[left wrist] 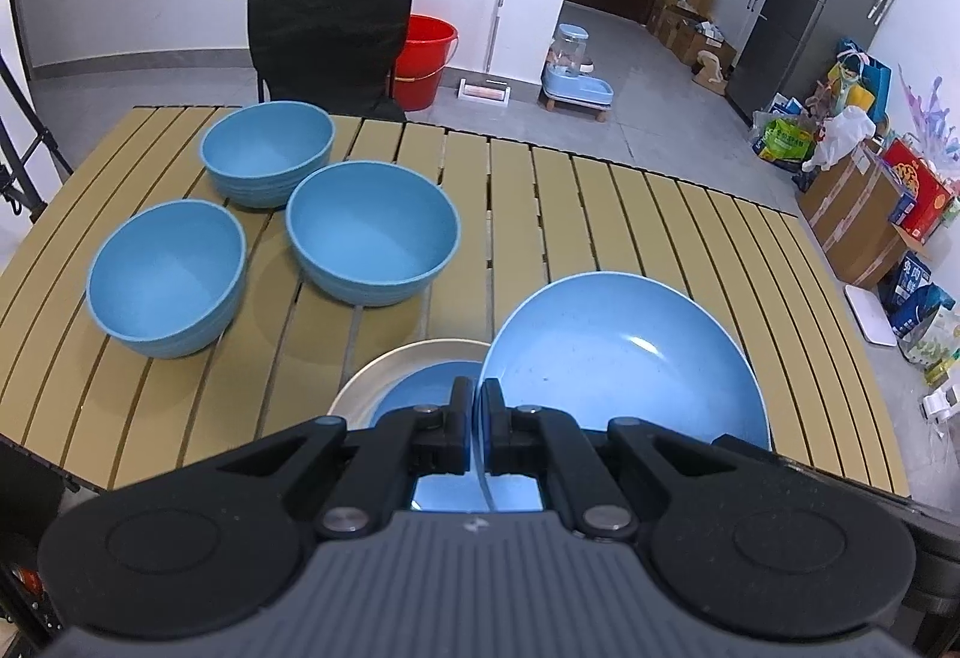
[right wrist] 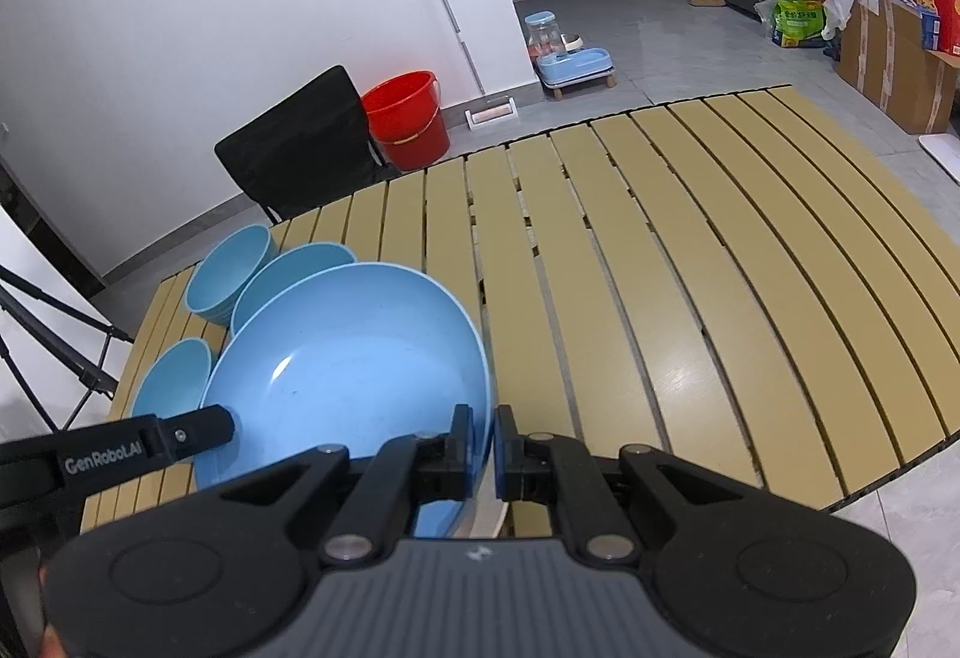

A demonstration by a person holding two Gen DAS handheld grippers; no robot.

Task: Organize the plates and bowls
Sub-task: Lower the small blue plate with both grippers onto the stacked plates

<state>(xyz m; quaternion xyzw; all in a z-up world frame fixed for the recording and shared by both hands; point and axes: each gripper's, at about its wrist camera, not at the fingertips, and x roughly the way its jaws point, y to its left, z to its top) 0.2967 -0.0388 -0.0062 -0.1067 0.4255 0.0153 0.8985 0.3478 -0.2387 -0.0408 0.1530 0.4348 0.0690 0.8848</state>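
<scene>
We see both grippers, left (left wrist: 477,406) and right (right wrist: 483,433), pinching the glossy blue plate (left wrist: 618,352) by its rim above the table (left wrist: 600,214); three empty bowls (left wrist: 372,232) stand ahead-left.

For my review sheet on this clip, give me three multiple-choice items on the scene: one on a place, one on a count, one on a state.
1. Where do the blue bowls stand on the slatted table?
A. far left part
B. far right part
C. on the floor

2. How many blue bowls stand on the table?
A. two
B. three
C. five

3. How is the blue plate held?
A. lying free on the table
B. clamped at its rim by both grippers
C. stacked inside a bowl

Answers:
1 A, they cluster near the black chair.
2 B, three separate bowls.
3 B, left gripper and right gripper pinch opposite edges.
</scene>
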